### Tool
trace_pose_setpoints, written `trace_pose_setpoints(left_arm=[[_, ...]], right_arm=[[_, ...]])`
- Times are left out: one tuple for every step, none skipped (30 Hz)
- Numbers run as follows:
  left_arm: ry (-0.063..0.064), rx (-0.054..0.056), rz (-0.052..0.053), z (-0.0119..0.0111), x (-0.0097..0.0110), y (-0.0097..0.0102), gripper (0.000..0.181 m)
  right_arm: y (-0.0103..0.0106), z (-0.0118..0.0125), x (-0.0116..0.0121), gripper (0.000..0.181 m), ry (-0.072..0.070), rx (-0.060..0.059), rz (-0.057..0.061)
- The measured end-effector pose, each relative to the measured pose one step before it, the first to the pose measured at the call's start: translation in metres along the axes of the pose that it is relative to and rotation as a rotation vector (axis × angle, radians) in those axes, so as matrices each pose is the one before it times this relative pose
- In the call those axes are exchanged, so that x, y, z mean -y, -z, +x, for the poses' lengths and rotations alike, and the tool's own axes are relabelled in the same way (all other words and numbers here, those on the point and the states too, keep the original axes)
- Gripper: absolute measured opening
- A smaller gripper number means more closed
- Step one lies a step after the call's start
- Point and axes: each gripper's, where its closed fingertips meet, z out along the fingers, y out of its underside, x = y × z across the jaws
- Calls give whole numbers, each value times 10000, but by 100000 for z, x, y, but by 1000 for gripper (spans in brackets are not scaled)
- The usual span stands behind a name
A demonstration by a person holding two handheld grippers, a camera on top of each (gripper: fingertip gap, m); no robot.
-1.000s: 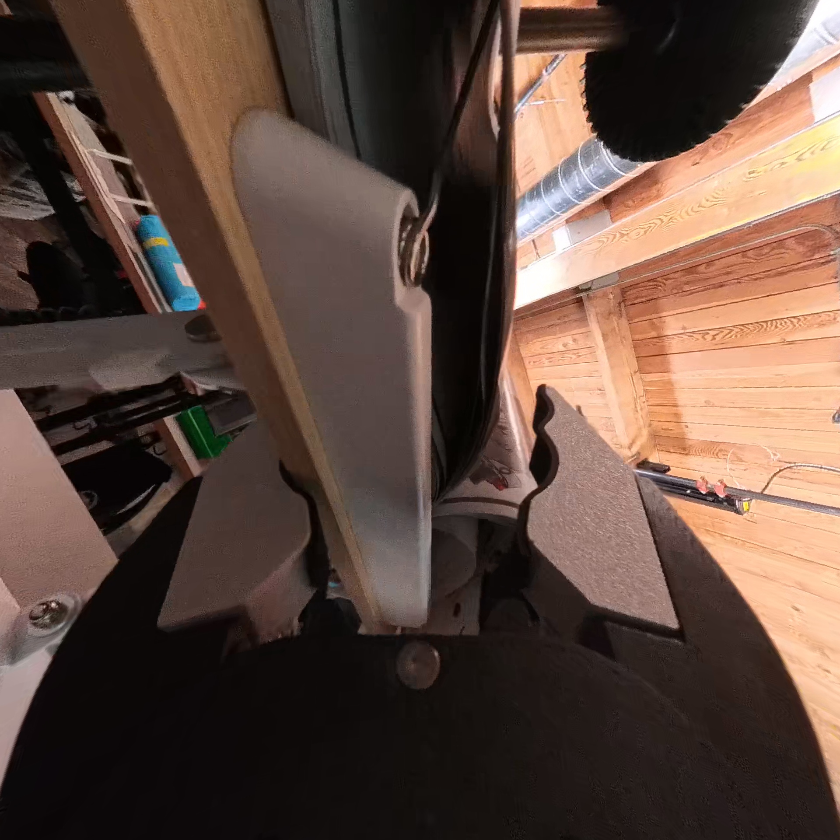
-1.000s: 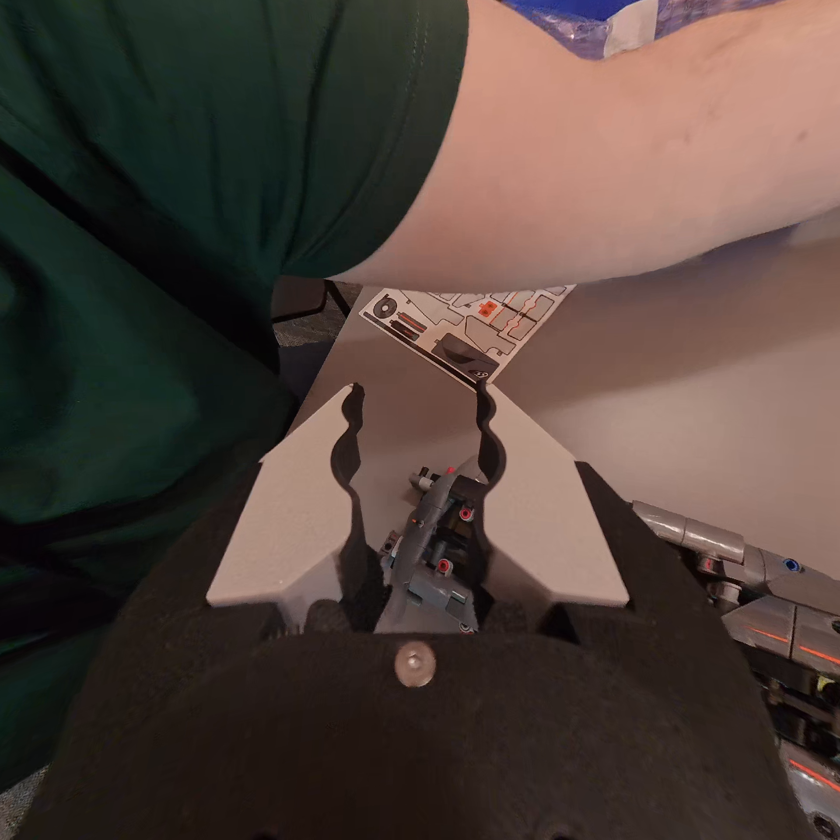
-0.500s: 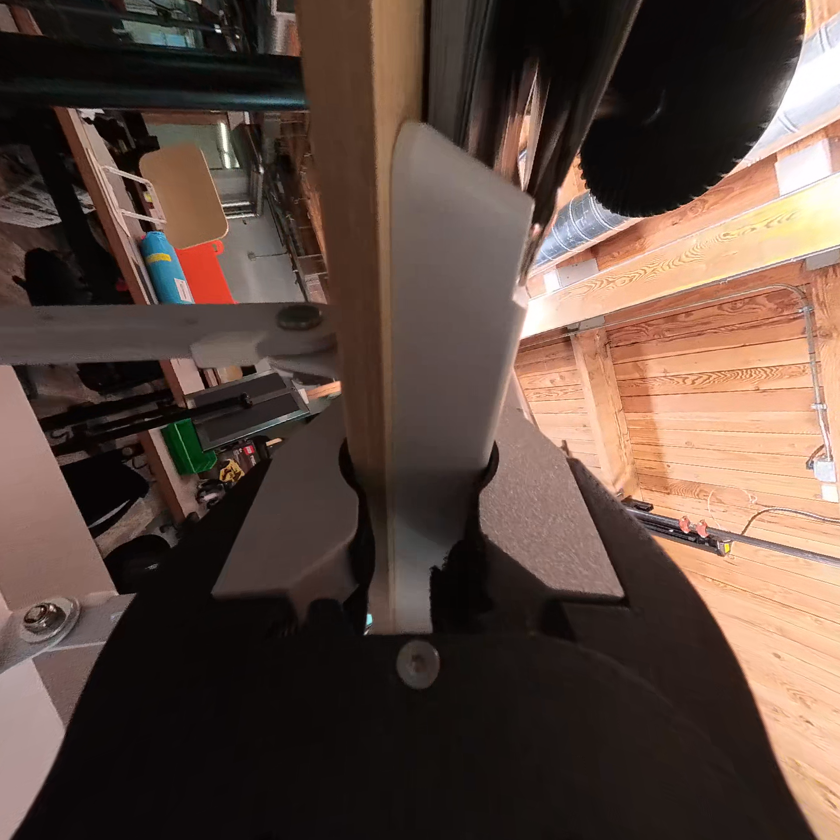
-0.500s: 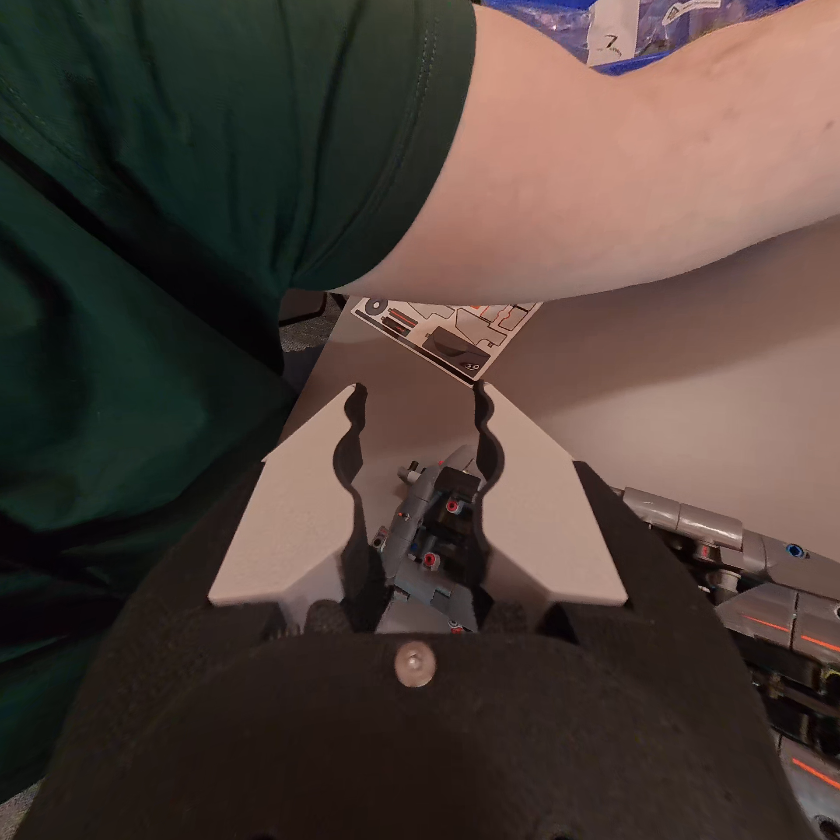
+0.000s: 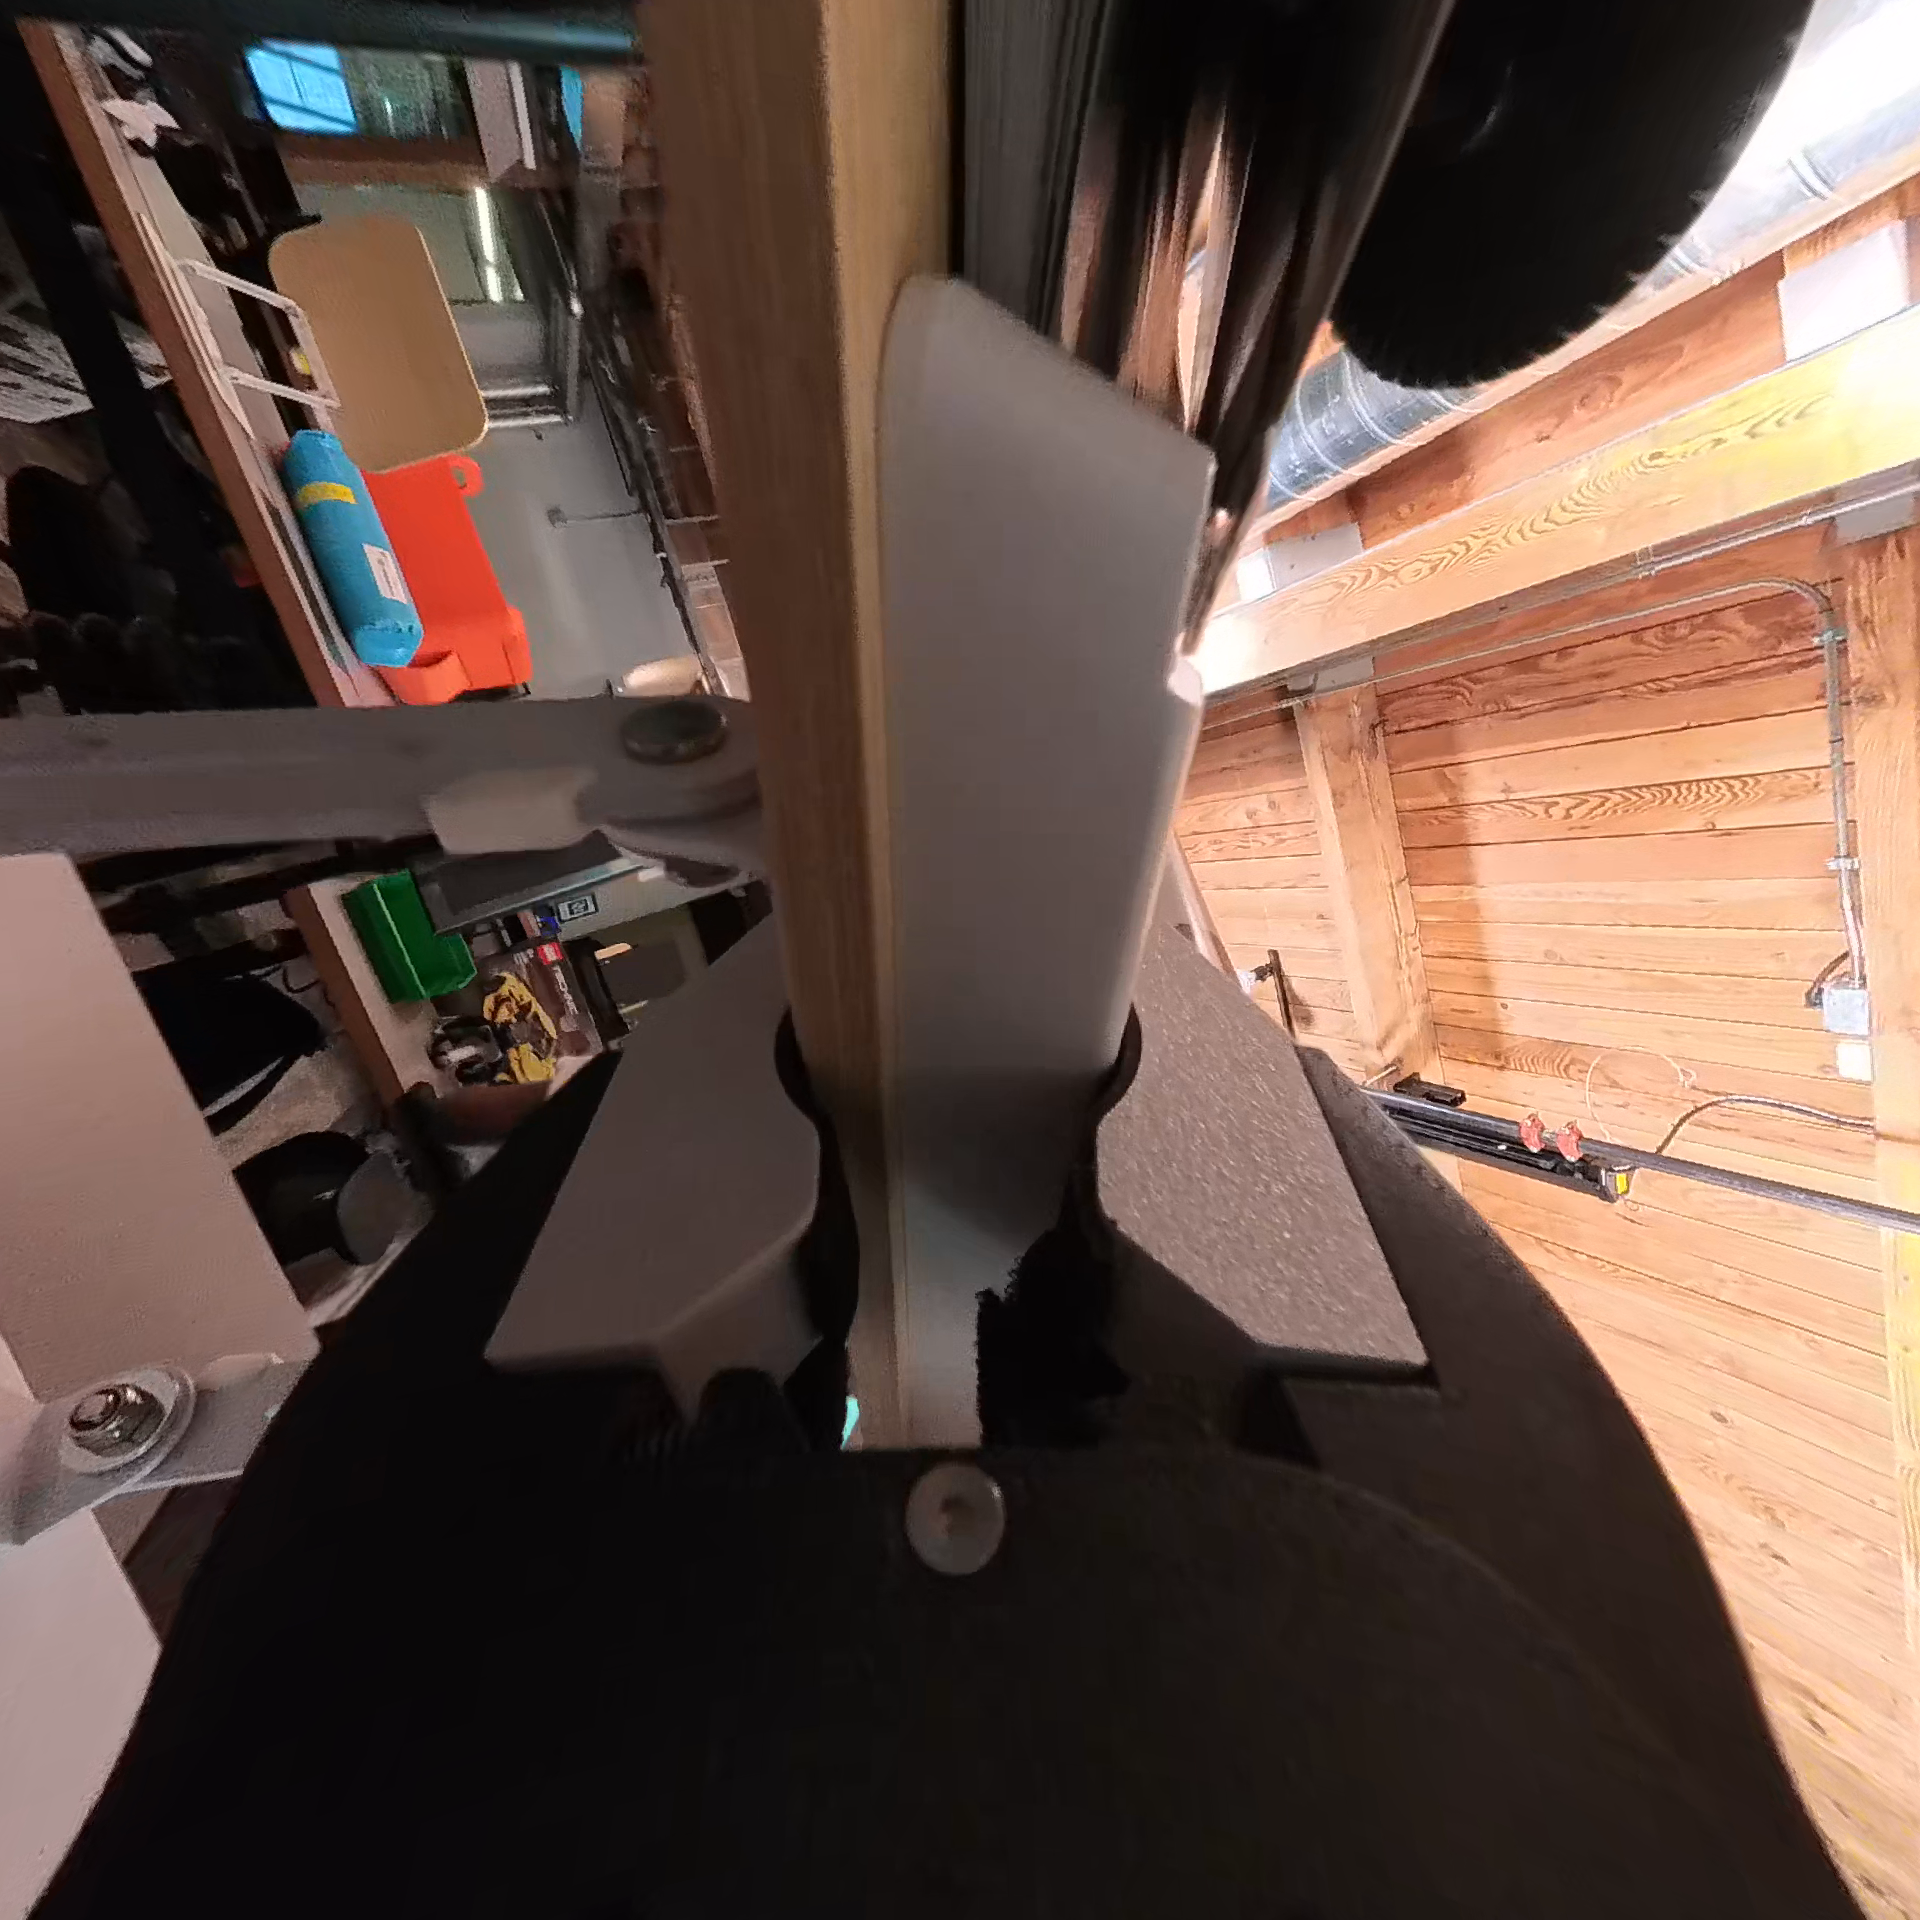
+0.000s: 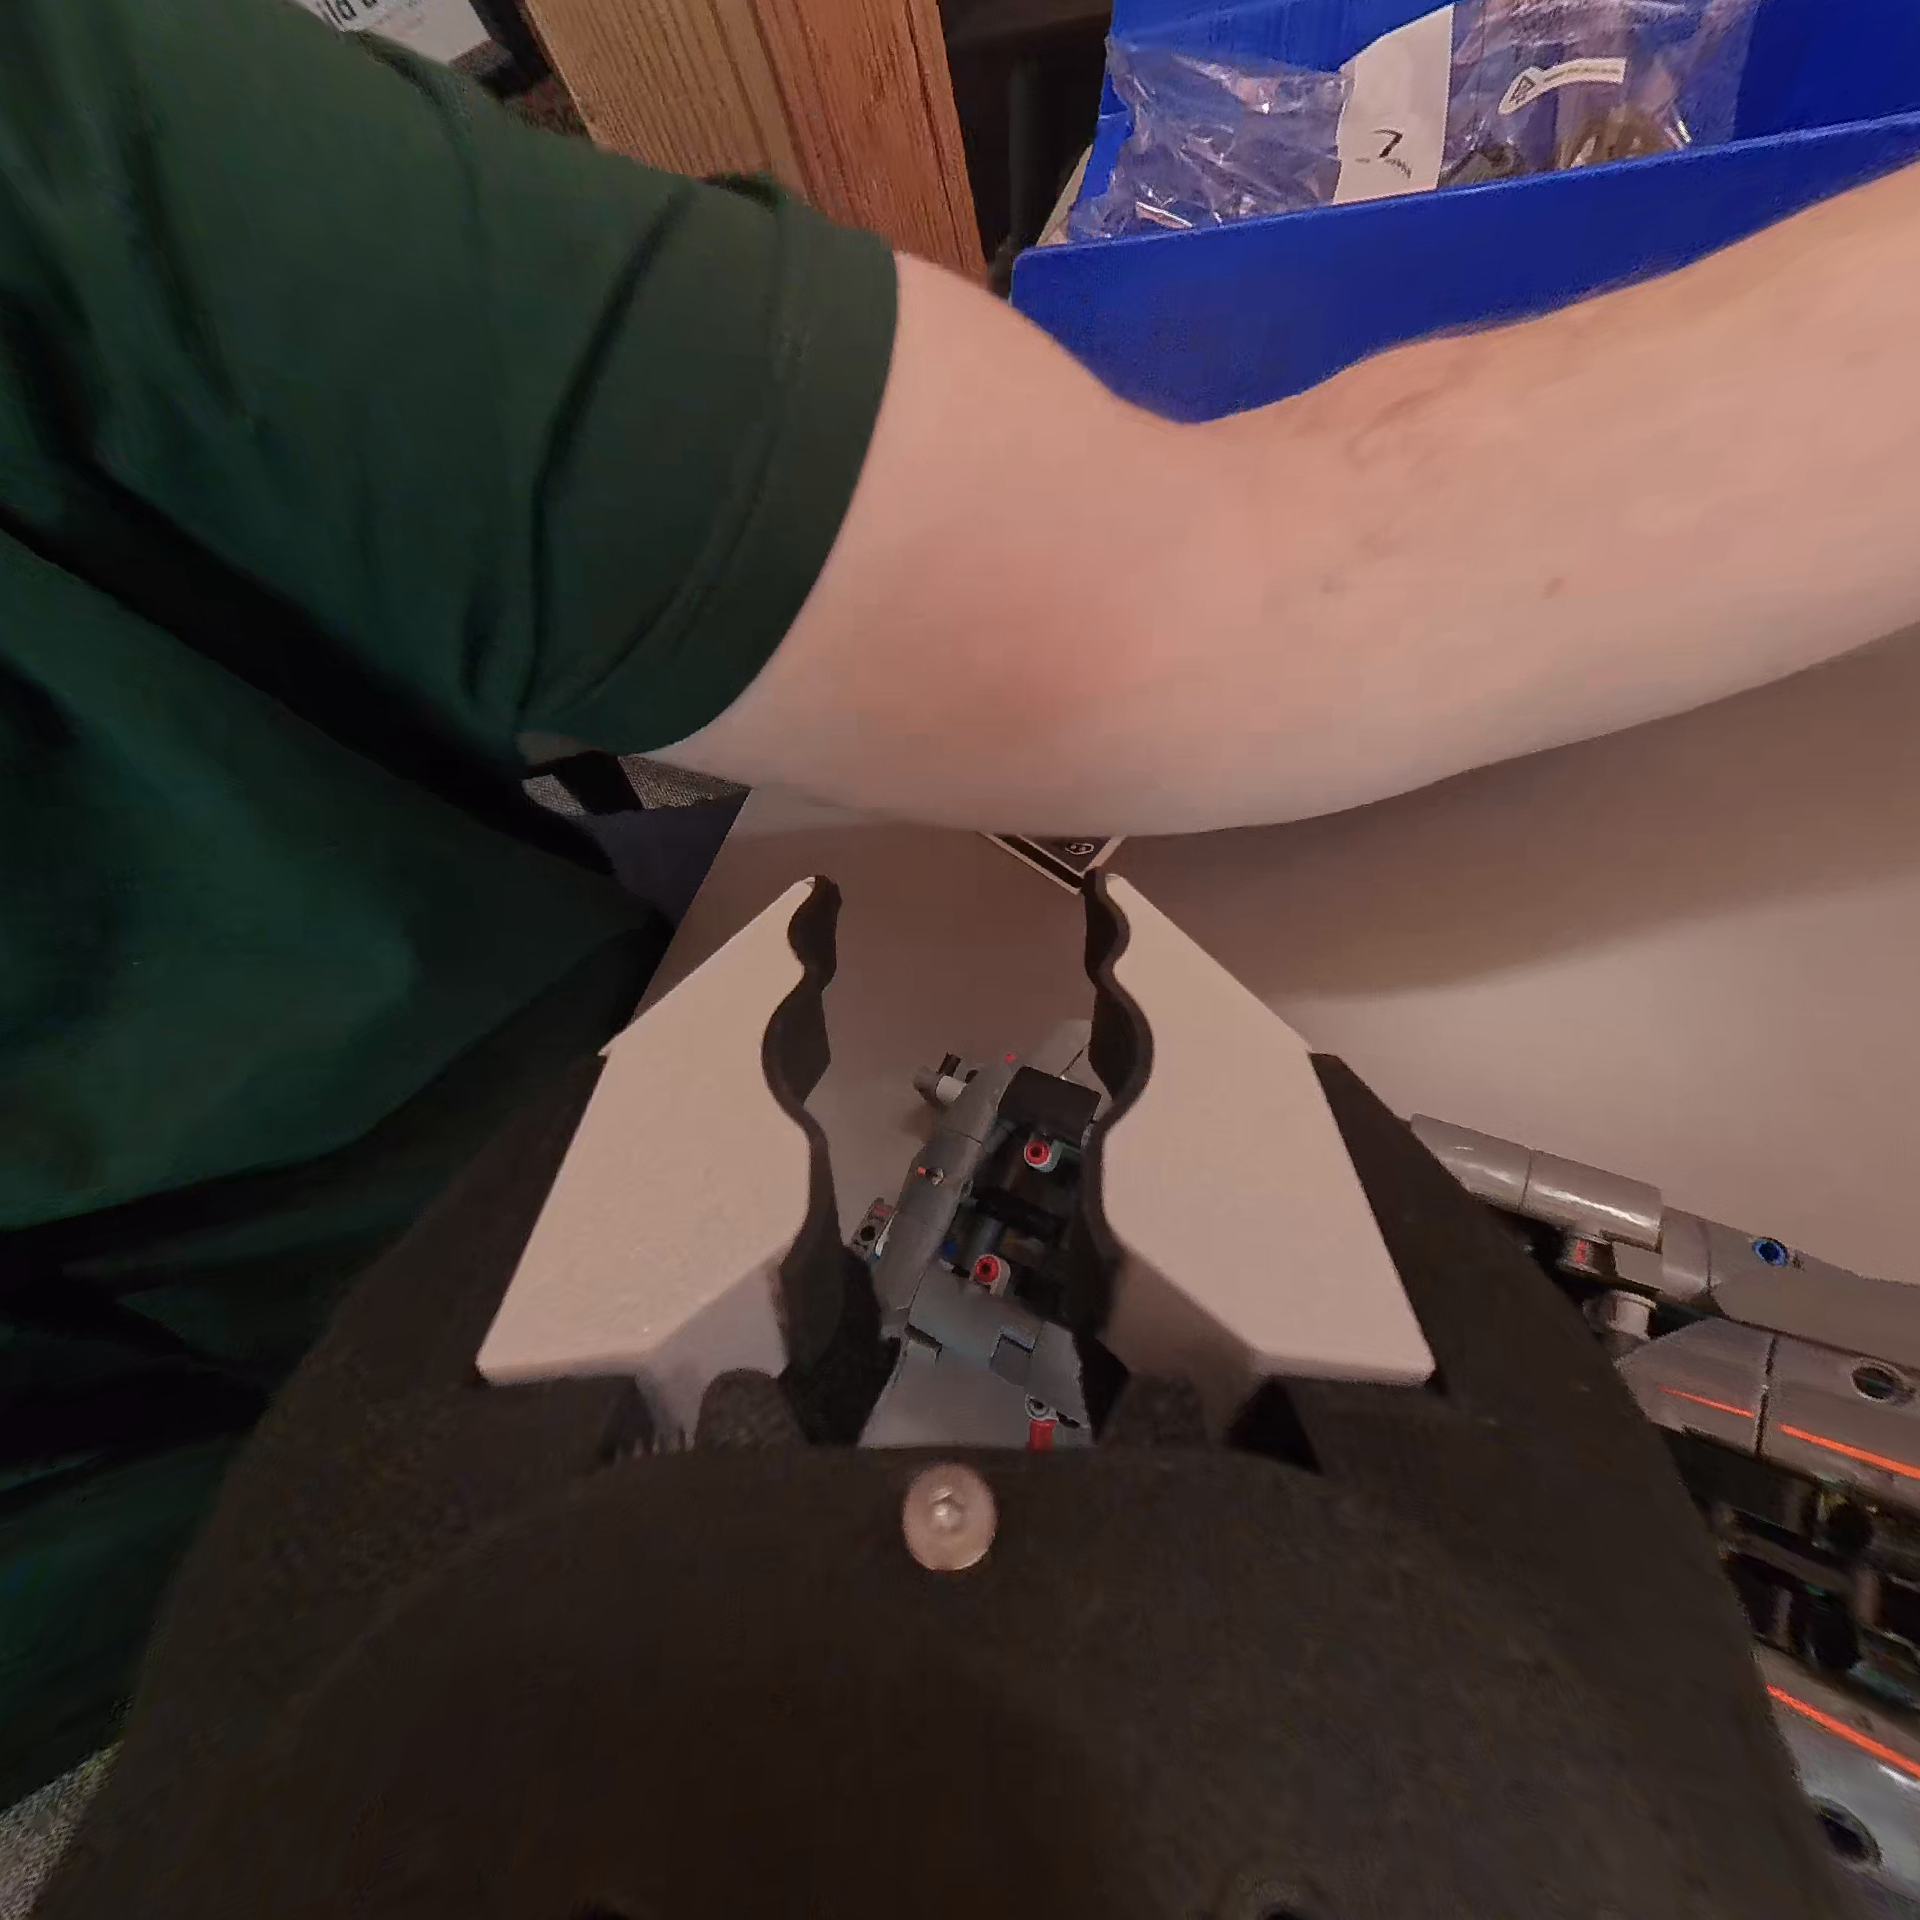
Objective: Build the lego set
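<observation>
In the left wrist view, the left gripper (image 5: 961,1049) points upward and away from the work, toward wooden boards and a ribbed duct. Its jaws are closed on a long pale grey panel (image 5: 1023,727), which runs up between them alongside a wooden post (image 5: 800,520). Whether the post is also inside the grip or only stands just behind the panel cannot be told. Holding the panel by its narrow lower end leaves most of its length free, which probably suits carrying it to the model. Off to the left, shelves hold a blue cylinder (image 5: 353,551) and an orange case (image 5: 447,582); these seem unrelated to the build.

In the right wrist view, the right gripper (image 6: 956,904) looks down at the grey tabletop (image 6: 1558,935) with its jaws apart and nothing clamped. Below the gap lies a small grey sub-assembly (image 6: 977,1226) with red pins, resting on the tabletop; the fingers appear to straddle it without touching, likely lined up for a pick. The larger grey model (image 6: 1714,1330) with orange stripes sits toward the tabletop's right edge, near the sub-assembly. The person's bare forearm (image 6: 1351,582) crosses above, reaching left. A blue bin (image 6: 1351,281) of bagged parts stands at the far edge, within reach for later steps.
</observation>
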Motion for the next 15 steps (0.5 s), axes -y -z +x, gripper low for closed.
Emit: trace_pose_setpoints(left_arm=[[29,-10,-100,333,-609,487,38],[47,-7,-78,337,-591,476,38],[51,2,-106,329,-642,439,38],[55,15,-109,319,-653,389,38],[50,38,-90,301,-666,362,38],[38,41,-70,311,-709,359,38],[2,3,-107,365,-811,407,38],[7,-16,-161,339,-845,430,38],[62,-16,-78,294,-741,435,38],[90,-2,-82,283,-696,448,38],[71,-15,-92,318,-656,441,38],[66,9,-130,306,-638,405,38],[31,23,-96,295,-531,429,38],[-2,1,-23,309,-434,409,38],[16,8,-21,305,-456,388,38]], right_arm=[[126,-37,53,47,21,-23,12],[158,-65,92,47,42,-19,21],[167,-86,100,47,40,-11,24],[204,-84,129,47,38,-9,37],[227,-80,130,47,40,-5,38],[247,-125,93,47,53,20,17],[269,-179,87,47,66,41,20],[325,-183,160,48,36,31,41],[346,-168,210,48,17,3,45],[374,-171,267,48,66,-30,55],[388,-186,332,47,89,-47,78],[378,-206,377,47,67,-45,89],[334,-262,366,47,82,-38,74],[289,-306,293,47,115,-42,33],[233,-307,261,47,137,-62,-4]])
